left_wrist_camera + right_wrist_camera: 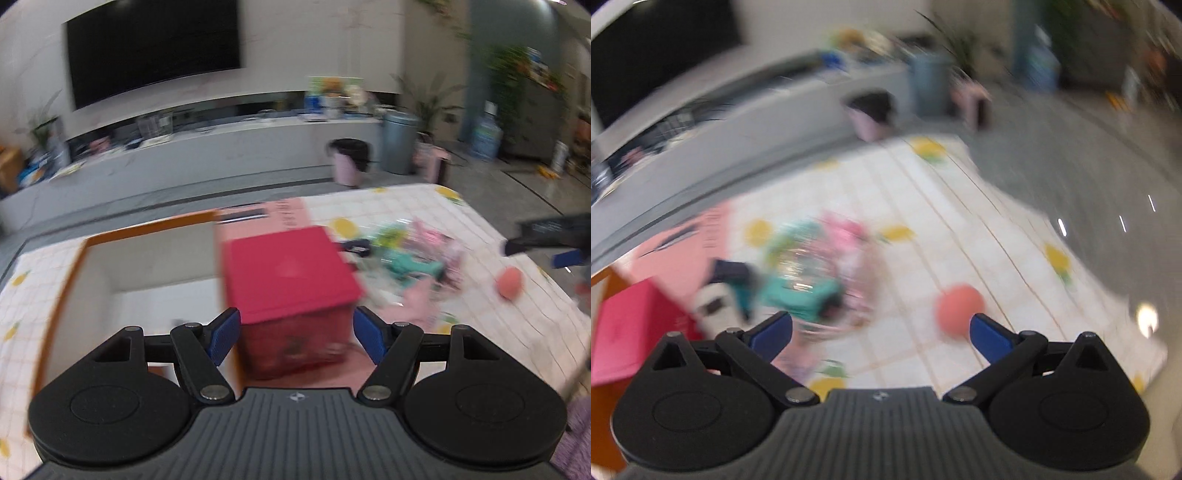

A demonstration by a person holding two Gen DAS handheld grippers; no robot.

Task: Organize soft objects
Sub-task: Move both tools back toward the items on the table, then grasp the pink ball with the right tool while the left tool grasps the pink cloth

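Soft toys (809, 280): heap smeared by motion blur, single items indistinguishable.
Left gripper (293, 334) spread around red box (291, 273), contact unclear; right gripper (881, 332) spread, empty.

Toy pile (809, 280) smeared by blur, red box (635, 332) cut off

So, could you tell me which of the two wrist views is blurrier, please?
The right wrist view is blurrier: the pile of pastel soft toys and the orange ball smear. The left wrist view is milder, the red square box only softened; both bend at the edges.
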